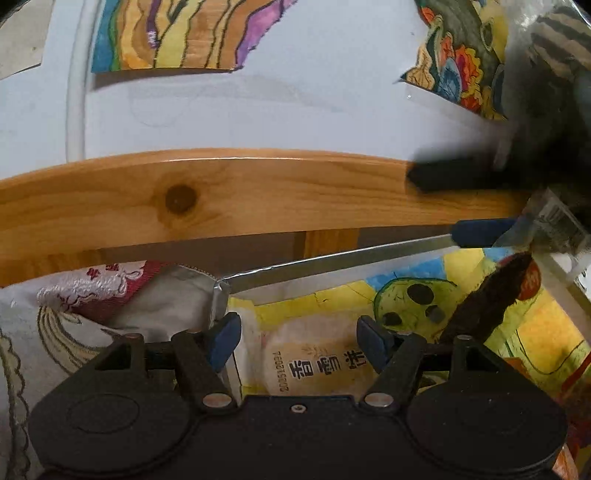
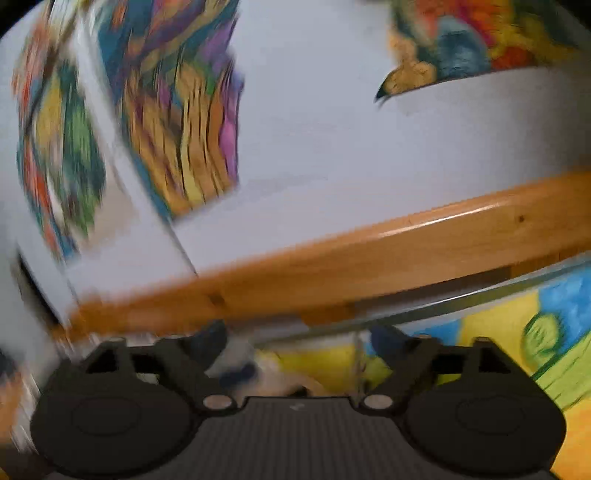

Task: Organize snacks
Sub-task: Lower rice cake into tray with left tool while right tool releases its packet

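Note:
My left gripper (image 1: 299, 341) is open, its blue pads (image 1: 225, 339) spread on either side of a round pale rice cracker packet (image 1: 314, 365) with printed characters. The packet lies in a clear-walled box (image 1: 332, 258) over a colourful drawing. A dark brown snack strip (image 1: 484, 299) in a clear wrapper leans in the box's right part. Above it my right gripper (image 1: 432, 205) reaches in from the right with its fingers apart. The right wrist view is motion-blurred; there my right gripper (image 2: 297, 343) shows its jaws wide, and nothing is clearly between them.
A wooden rail (image 1: 258, 199) runs across behind the box. Beyond it is a white wall with painted sheets (image 1: 184, 33). An embroidered cloth (image 1: 74, 314) lies left of the box. The rail (image 2: 369, 258) and the drawing (image 2: 517, 332) also appear in the right wrist view.

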